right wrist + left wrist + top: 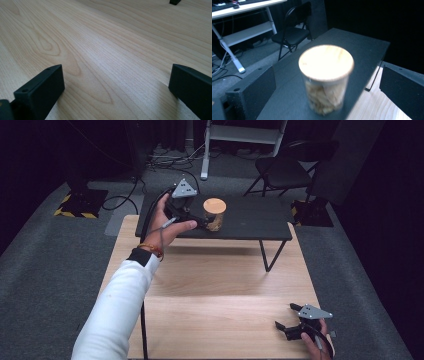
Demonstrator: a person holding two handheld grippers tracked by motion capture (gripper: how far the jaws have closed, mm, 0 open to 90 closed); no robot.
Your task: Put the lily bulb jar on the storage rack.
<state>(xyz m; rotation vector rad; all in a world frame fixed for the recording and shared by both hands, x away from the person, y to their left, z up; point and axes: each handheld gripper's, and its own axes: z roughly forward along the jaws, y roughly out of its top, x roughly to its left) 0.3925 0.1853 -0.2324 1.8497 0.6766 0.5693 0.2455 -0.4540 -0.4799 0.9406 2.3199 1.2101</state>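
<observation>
**benchrat:** Since nobody posted a task for this one, I'm guessing from the layout. One clear jar [214,215] with a round wooden lid [214,205] stands on the low black shelf [260,222] at the far edge of the wooden table [210,285], toward the shelf's left half. The left gripper [202,223] is reaching in at it from the left, level with the jar's body.

**knob_twiddler:** Holding it already?

**benchrat:** Doesn't look like it. In the left gripper view the jaws are spread wide with the jar [325,80] sitting between them, a gap showing on both sides. I'd say it's lined up for a side grab on the glass, below the lid [326,62], which makes sense since the lid looks too wide and flat to pinch from above.

**knob_twiddler:** And the other hand?

**benchrat:** The right gripper [290,320] is parked at the near right corner of the table, well apart from the shelf. Its jaws are spread too, nothing between them, just bare wood grain [105,50] in its own view. My read: it's kept out of the way.

**knob_twiddler:** Count?

**benchrat:** One jar, one lid, one shelf, one table, two grippers. Pale chunky stuff [322,98] inside the jar, too blurry to name or count. One folding chair [285,167] on the floor behind.
</observation>
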